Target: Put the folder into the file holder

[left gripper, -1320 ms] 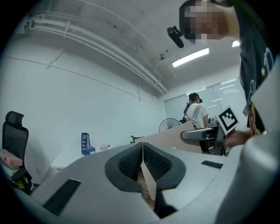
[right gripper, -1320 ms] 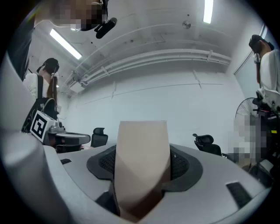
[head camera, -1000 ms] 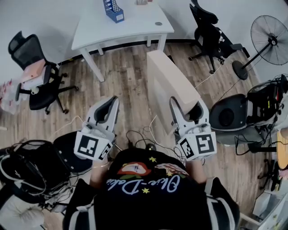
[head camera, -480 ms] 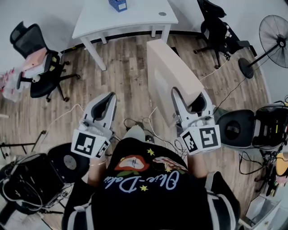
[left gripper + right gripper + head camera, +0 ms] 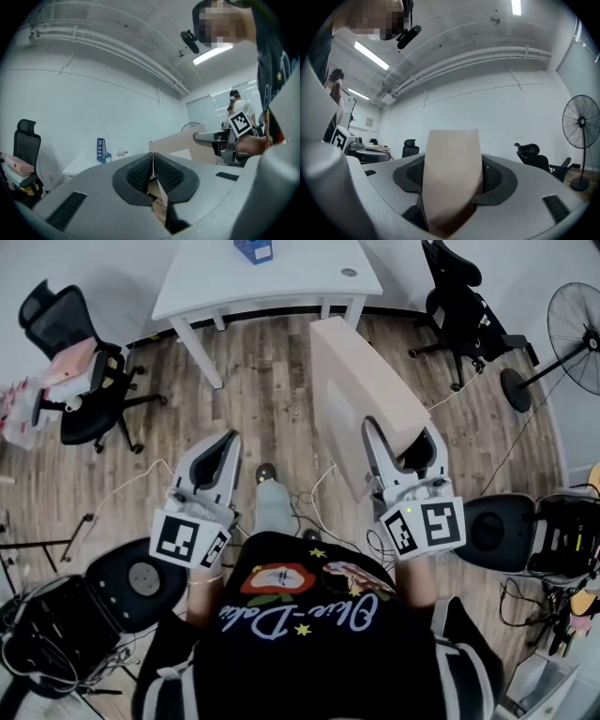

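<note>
Wood floor (image 5: 272, 409), white table (image 5: 281, 282) at the far end, blue file holder (image 5: 253, 249) on it and cut off by the top edge of the head view. Folder (image 5: 361, 381) is beige, clamped by 1 end in the right gripper (image 5: 401, 439), jaws closed on it, its length pointing at the table but well apart from the holder. Left gripper (image 5: 228, 442) has its jaws pressed together with nothing between them, held level beside the right. Vs 1.0 s ago: table and holder have slid up the frame and a leg now shows ahead of the torso, so I read this as mid-walk, carry phase, insertion not started. Around: 1 black office chair (image 5: 70, 381) far left, another (image 5: 464, 310) far right, standing fan (image 5: 574, 338) right, loose cables (image 5: 309, 512) underfoot, a trip risk.
</note>
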A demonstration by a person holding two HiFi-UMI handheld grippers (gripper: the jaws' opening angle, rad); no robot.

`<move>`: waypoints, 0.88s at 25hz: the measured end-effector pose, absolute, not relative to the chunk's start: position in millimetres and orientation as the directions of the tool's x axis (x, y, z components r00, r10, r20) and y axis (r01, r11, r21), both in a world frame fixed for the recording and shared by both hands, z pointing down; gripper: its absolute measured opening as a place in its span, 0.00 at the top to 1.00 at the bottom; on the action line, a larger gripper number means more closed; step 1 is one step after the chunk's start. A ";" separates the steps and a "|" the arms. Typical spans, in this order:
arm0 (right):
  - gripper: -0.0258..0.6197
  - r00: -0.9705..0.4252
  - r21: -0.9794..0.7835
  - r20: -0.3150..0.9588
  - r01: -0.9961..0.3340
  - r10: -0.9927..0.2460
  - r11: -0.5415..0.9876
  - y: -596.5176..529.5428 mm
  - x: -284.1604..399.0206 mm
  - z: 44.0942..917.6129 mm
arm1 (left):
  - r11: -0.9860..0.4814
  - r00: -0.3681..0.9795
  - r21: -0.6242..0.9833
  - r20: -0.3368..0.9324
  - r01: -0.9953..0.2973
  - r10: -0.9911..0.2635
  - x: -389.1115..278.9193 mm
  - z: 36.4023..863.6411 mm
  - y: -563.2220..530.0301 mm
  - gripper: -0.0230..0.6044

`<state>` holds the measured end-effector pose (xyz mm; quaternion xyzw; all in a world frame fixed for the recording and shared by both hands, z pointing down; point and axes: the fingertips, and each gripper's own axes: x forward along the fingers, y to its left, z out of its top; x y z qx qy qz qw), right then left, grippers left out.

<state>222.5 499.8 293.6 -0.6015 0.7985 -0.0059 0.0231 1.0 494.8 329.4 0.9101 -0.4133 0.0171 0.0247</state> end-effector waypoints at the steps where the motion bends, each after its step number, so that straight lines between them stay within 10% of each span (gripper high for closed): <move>1: 0.54 -0.274 -0.033 -0.028 -0.961 -0.961 0.275 487.1 218.3 292.2 | -0.657 0.658 0.034 0.048 -0.753 -0.752 -3.0 329.6 480.6 0.96; 22: 0.54 -0.198 -0.017 -0.026 -0.980 -0.980 0.198 277.4 160.6 290.0 | -0.681 0.683 0.071 0.014 -0.729 -0.730 -76.0 355.1 262.4 0.96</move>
